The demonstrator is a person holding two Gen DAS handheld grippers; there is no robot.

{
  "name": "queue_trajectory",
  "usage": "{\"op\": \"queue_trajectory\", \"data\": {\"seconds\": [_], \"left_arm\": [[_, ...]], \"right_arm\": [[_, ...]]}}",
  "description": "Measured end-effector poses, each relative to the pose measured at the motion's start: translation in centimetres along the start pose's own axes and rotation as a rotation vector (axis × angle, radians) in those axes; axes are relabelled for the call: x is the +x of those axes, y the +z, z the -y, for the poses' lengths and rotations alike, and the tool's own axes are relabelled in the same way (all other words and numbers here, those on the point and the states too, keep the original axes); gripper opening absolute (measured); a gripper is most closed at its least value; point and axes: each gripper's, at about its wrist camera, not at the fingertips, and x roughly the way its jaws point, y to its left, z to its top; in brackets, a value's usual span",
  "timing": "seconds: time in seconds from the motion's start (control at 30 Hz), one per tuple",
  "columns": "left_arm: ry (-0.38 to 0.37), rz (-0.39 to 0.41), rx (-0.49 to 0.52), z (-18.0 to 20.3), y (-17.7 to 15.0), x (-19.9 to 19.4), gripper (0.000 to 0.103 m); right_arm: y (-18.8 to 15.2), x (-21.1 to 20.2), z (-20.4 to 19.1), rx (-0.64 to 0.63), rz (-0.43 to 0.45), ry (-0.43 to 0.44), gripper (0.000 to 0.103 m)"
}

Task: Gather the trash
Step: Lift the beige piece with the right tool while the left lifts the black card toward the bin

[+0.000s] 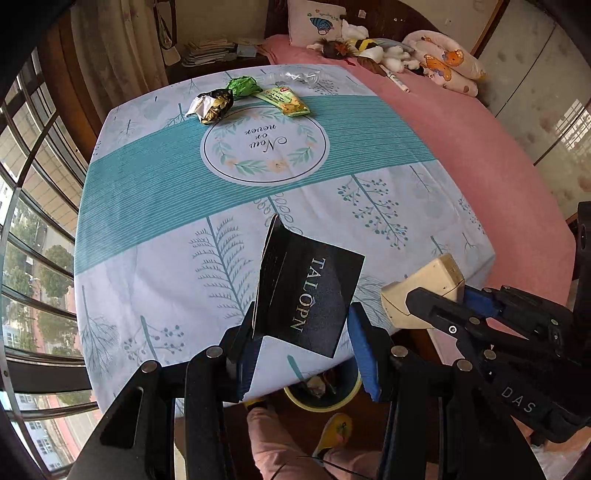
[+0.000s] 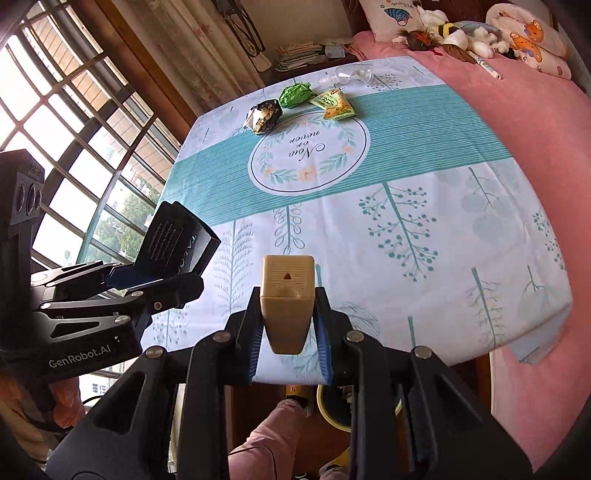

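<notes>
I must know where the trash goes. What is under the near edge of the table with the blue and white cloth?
Under the table's near edge stands a round bin with a yellow rim, something pale inside. The table and jaws cover most of it; its depth cannot be seen.

This is a bedroom in a home. A pink bed [image 1: 461, 147] with pillows [image 1: 314, 20] and stuffed toys [image 1: 369, 50] stands beside a cloth-covered table [image 1: 147, 229], near barred windows [image 2: 74, 122].
</notes>
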Motion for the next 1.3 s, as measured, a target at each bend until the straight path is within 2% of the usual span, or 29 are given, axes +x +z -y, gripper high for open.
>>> {"op": "queue_trajectory", "data": {"seconds": [0.27, 0.4, 0.57, 0.73, 0.93, 1.3], "left_arm": [[-0.002, -0.032, -0.009, 5.9, -7.9, -1.1, 0.046], [-0.003, -0.059, -0.005, 7.3, -10.4, -0.5, 0.046], [-0.012, -0.117, -0.007, 8.2, -13.4, 2.1, 0.046], [-0.015, -0.165, -0.009, 8.4, -15.6, 5.4, 0.046], [-0.019, -0.175, -0.001, 7.9, -17.7, 9.1, 0.046], [-0.043, -0.197, -0.040, 6.4, -20.4, 18.6, 0.046]], "right_arm": [[-7.8, -5.2, 3.0, -0.030, -0.045, 0.021, 0.022], [-11.4, -5.9, 4.4, -0.014, -0.090, 0.019, 0.022], [-15.4, -5.4, 5.9, 0.020, -0.147, 0.001, 0.022], [-18.3, -3.6, 7.5, 0.049, -0.193, -0.024, 0.022], [-21.5, -0.2, 9.0, 0.077, -0.235, -0.050, 0.022], [-25.8, 8.1, 12.4, 0.136, -0.271, -0.105, 0.022]]}}
